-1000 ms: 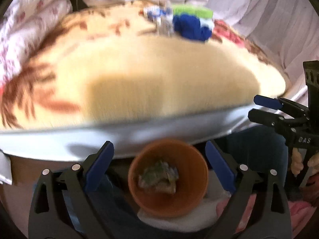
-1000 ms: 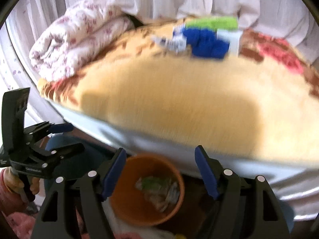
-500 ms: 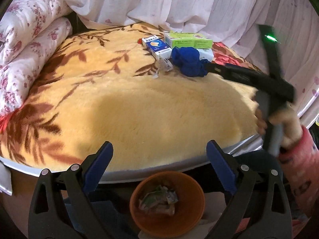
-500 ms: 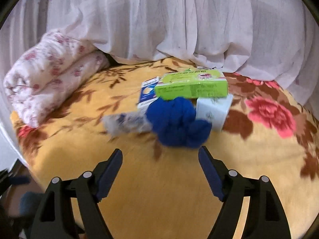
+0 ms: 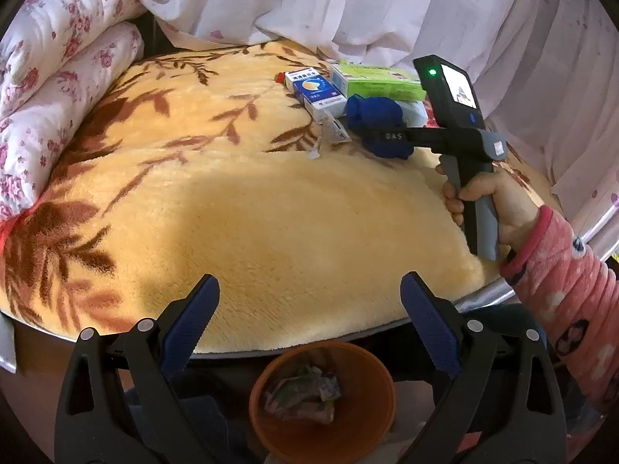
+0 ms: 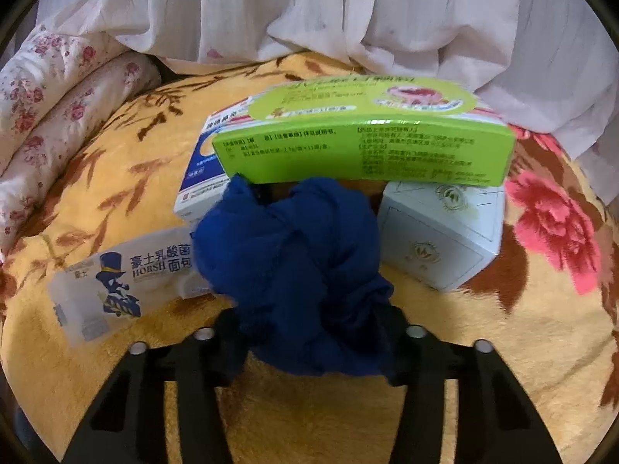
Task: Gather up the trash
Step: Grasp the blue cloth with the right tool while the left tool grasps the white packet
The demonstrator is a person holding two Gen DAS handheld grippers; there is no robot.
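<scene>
— Closing on anything, that right gripper [image 6: 309,332]?

— Its jaws are coming together around the crumpled blue cloth [image 6: 298,282]. The bundle sits between the fingers and hides their tips, so I cannot tell whether the pads are pressing on it.

— What lies around it?

— Just beyond the fingers, a green box [image 6: 363,150] rests on two others: a blue-and-white box [image 6: 201,189] beyond and to the left, a pale box [image 6: 437,239] beyond and to the right, touching the cloth. A clear printed wrapper [image 6: 116,282] lies flat to the left of the left finger, one end tucked under the cloth. All of it sits on the yellow flowered blanket [image 6: 425,406].

— And the left gripper [image 5: 309,313]?

— Spread wide with nothing between the fingers. An orange bin [image 5: 321,402] shows below and between them, crumpled wrappers [image 5: 305,394] inside. Far beyond the right finger, a hand [image 5: 487,208] in a pink sleeve [image 5: 565,290] holds the other tool by its handle.
</scene>
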